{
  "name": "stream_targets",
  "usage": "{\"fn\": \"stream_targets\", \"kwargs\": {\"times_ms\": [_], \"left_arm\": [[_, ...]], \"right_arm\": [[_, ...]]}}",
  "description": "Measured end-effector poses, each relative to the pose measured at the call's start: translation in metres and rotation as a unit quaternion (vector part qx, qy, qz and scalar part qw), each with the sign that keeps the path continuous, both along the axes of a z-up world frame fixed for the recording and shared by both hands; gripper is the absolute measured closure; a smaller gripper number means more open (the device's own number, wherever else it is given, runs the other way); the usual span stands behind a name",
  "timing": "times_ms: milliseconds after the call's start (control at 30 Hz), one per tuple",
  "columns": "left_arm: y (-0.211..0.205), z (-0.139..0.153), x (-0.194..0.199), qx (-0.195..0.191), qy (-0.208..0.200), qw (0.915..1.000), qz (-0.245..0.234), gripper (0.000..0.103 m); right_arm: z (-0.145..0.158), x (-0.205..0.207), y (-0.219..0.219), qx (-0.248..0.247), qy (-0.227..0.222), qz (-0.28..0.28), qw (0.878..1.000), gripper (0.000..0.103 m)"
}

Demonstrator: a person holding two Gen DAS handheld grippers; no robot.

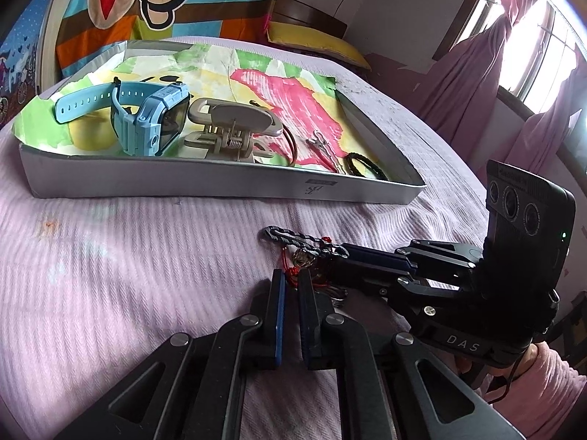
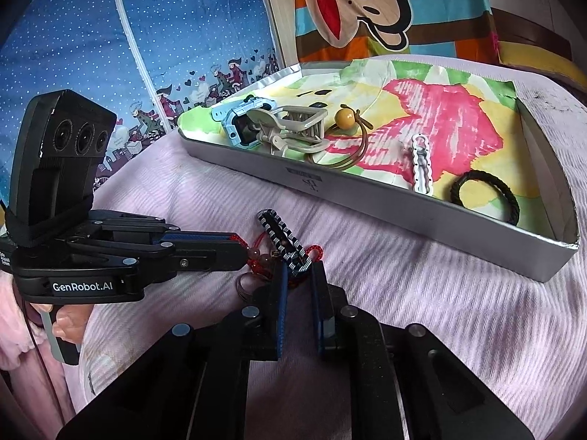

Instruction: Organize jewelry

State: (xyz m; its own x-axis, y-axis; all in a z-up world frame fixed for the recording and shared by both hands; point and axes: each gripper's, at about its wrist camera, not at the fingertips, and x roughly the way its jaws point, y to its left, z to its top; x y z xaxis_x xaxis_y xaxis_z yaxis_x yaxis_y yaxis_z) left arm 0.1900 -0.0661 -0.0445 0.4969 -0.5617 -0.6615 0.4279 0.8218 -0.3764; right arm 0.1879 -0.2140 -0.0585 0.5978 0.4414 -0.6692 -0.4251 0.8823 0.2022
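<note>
Pink ribbed bedspread point(image 1: 128, 256) fills my view. Grey tray point(image 1: 227, 179) at twelve o'clock, lined with painted paper: blue watch point(image 1: 146, 117), beige clip point(image 1: 227, 128), black hair tie point(image 2: 484, 198). Striped braided charm point(image 2: 279, 238) with red cord lies on the spread near my grippers. My left gripper point(image 1: 291, 278) is pinched on its red cord; my right gripper point(image 2: 299, 267) is clamped on its braid.

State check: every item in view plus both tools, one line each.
left tool: shut on red cord
right tool: shut on striped hair clip
striped hair clip: on bedspread, outside box
blue watch: in box
claw clip: in box
black hair tie: flat in box
</note>
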Motion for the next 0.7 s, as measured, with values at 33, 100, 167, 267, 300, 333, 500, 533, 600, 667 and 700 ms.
{"fn": "stream_targets", "kwargs": {"times_ms": [33, 100, 167, 267, 300, 333, 500, 533, 600, 667, 700], "left_arm": [[0.001, 0.0, -0.001, -0.001, -0.002, 1.0, 0.001, 0.096], [0.002, 0.002, -0.003, -0.001, -0.006, 1.0, 0.003, 0.097], [0.003, 0.003, -0.006, -0.001, -0.012, 0.9999, 0.005, 0.097], [0.006, 0.005, -0.011, 0.0, -0.022, 0.9997, 0.011, 0.097], [0.007, 0.006, -0.013, -0.001, -0.026, 0.9996, 0.013, 0.097], [0.008, 0.008, -0.015, -0.003, -0.03, 0.9994, 0.015, 0.097], [0.018, 0.019, -0.025, -0.02, -0.059, 0.9976, 0.03, 0.097], [0.019, 0.021, -0.026, -0.021, -0.063, 0.9973, 0.033, 0.097], [0.02, 0.026, -0.027, -0.021, -0.072, 0.9966, 0.036, 0.097], [0.021, 0.032, -0.029, -0.022, -0.081, 0.9958, 0.038, 0.097], [0.021, 0.035, -0.029, -0.02, -0.086, 0.9954, 0.039, 0.097]], "right_arm": [[0.0, -0.001, 0.0, 0.0, -0.002, -0.002, 1.0, 0.092], [0.001, -0.002, -0.001, 0.001, -0.007, -0.005, 1.0, 0.092], [0.002, -0.006, -0.004, 0.004, -0.015, -0.01, 1.0, 0.092], [0.004, -0.01, -0.009, 0.012, -0.027, -0.019, 0.999, 0.092], [0.005, -0.012, -0.011, 0.014, -0.031, -0.022, 0.999, 0.092], [0.006, -0.014, -0.012, 0.017, -0.036, -0.024, 0.999, 0.092], [0.011, -0.023, -0.02, 0.029, -0.061, -0.036, 0.997, 0.092], [0.012, -0.024, -0.021, 0.032, -0.066, -0.038, 0.997, 0.092], [0.015, -0.027, -0.024, 0.037, -0.078, -0.042, 0.995, 0.092], [0.017, -0.029, -0.026, 0.04, -0.085, -0.046, 0.994, 0.092], [0.017, -0.03, -0.027, 0.041, -0.088, -0.047, 0.994, 0.092]]}}
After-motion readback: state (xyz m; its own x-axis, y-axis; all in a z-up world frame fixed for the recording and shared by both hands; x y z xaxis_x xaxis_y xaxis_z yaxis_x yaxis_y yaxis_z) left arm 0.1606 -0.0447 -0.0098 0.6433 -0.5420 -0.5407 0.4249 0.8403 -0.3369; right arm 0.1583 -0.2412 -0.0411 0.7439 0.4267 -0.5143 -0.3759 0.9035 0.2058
